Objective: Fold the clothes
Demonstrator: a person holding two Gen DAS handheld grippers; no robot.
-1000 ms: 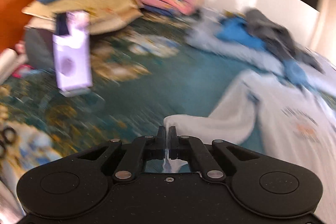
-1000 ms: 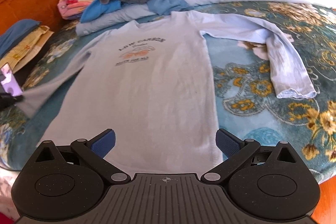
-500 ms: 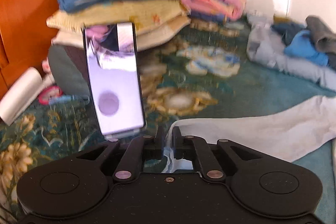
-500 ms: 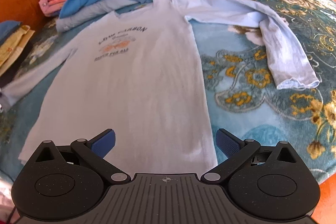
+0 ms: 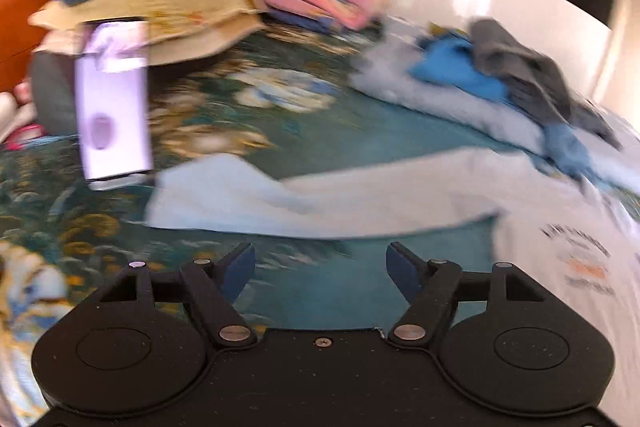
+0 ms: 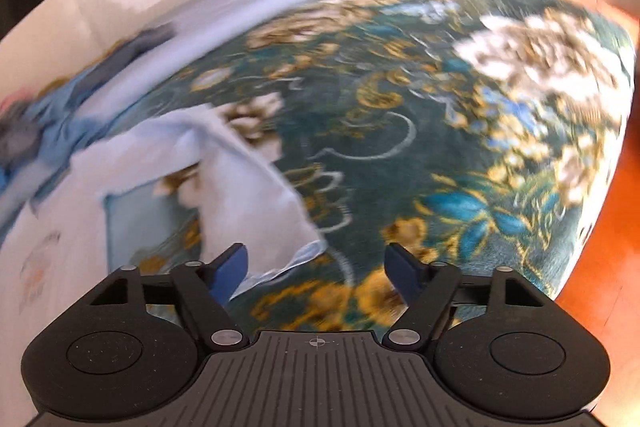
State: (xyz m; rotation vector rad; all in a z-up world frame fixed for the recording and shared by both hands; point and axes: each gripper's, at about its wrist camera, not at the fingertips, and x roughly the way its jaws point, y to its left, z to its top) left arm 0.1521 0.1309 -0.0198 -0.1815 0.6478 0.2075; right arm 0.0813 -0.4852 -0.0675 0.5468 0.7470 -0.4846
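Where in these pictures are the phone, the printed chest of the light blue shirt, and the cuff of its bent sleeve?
phone (image 5: 114, 103): left wrist view, middle of its bright screen.
light blue shirt (image 5: 576, 259): left wrist view, printed chest.
sleeve cuff (image 6: 288, 261): right wrist view, open end of the bent sleeve.

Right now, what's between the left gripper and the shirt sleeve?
Only bare bedspread: in the left wrist view a strip of teal floral cover separates the open left gripper from the sleeve. Nothing else lies there.
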